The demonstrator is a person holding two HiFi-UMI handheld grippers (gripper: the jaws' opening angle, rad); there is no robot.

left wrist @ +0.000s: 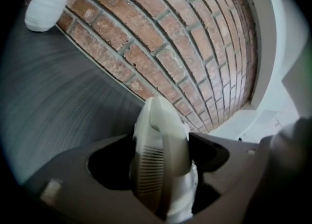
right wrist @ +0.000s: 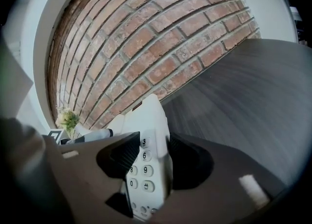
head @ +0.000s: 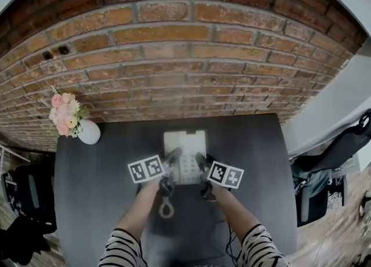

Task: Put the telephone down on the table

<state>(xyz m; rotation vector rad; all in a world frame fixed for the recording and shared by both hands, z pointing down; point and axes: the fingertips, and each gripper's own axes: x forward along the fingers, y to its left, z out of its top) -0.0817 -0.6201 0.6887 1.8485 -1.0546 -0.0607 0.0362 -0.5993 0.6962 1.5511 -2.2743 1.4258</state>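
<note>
A white telephone (head: pixel 185 150) with its handset on the left and its keypad on the right is held between both grippers over the dark table (head: pixel 255 144). My left gripper (head: pixel 173 159) is shut on its handset side; in the left gripper view the ribbed handset (left wrist: pixel 161 159) fills the gap between the jaws. My right gripper (head: pixel 202 162) is shut on the keypad side, and the number keys (right wrist: pixel 141 157) show between its pads. A coiled cord (head: pixel 166 208) hangs toward me below the phone. Whether the base touches the table is hidden.
A white vase of pink flowers (head: pixel 87 131) stands at the table's far left corner by the brick wall (head: pixel 185 57). An office chair (head: pixel 342 150) sits off the table's right side, and dark seating (head: pixel 29 193) off its left.
</note>
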